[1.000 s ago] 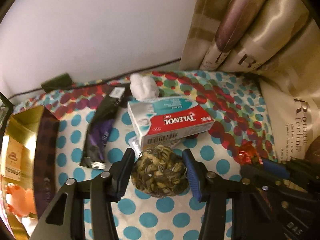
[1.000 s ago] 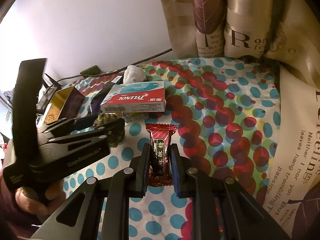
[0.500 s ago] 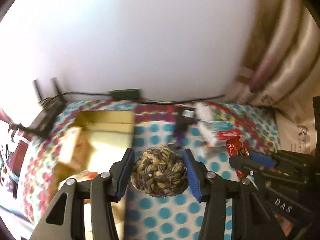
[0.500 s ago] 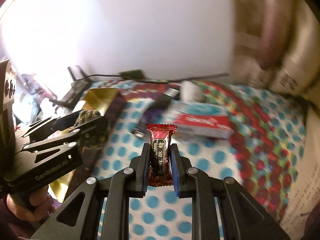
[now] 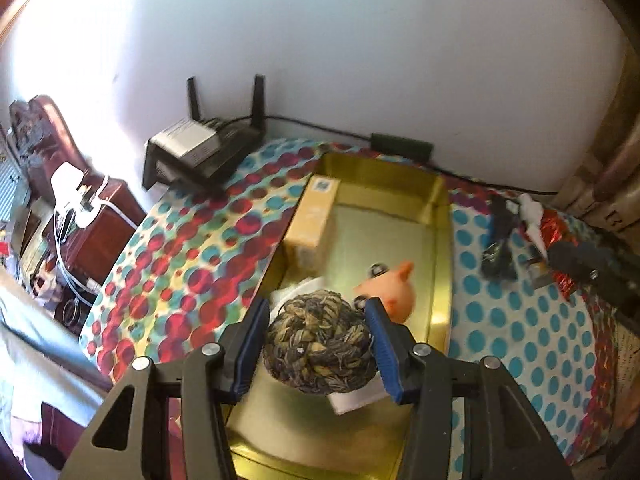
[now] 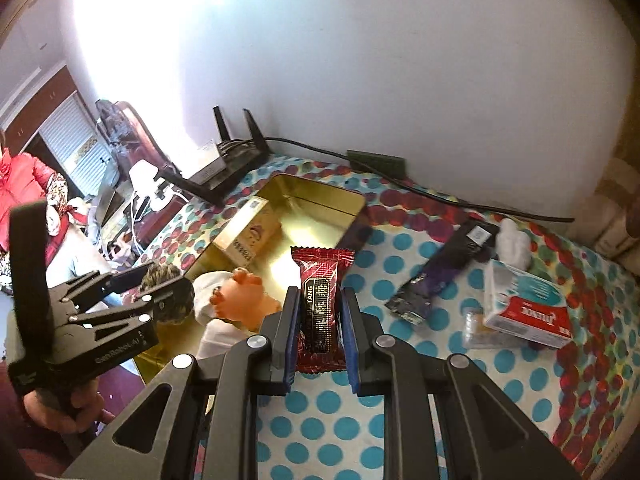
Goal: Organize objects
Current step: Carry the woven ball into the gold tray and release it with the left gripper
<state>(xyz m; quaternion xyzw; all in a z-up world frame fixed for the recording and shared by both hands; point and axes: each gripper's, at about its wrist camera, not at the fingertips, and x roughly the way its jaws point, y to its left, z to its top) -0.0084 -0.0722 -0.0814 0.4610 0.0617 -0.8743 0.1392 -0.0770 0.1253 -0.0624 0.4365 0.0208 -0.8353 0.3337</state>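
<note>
Left gripper (image 5: 318, 344) clamped on yarn ball (image 5: 320, 346), held over tin (image 5: 440, 264); toy (image 5: 390, 294) and box (image 5: 314, 216) just ahead, bare floor below. Right gripper (image 6: 320, 338) clamped on candy (image 6: 322, 312), upright; tin ahead-left, rim between. Left is nearer the drop.

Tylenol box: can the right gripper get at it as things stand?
Probably not yet. The right gripper is shut on the red candy packet; the path to the Tylenol box looks clear, but the jaws are occupied.
</note>
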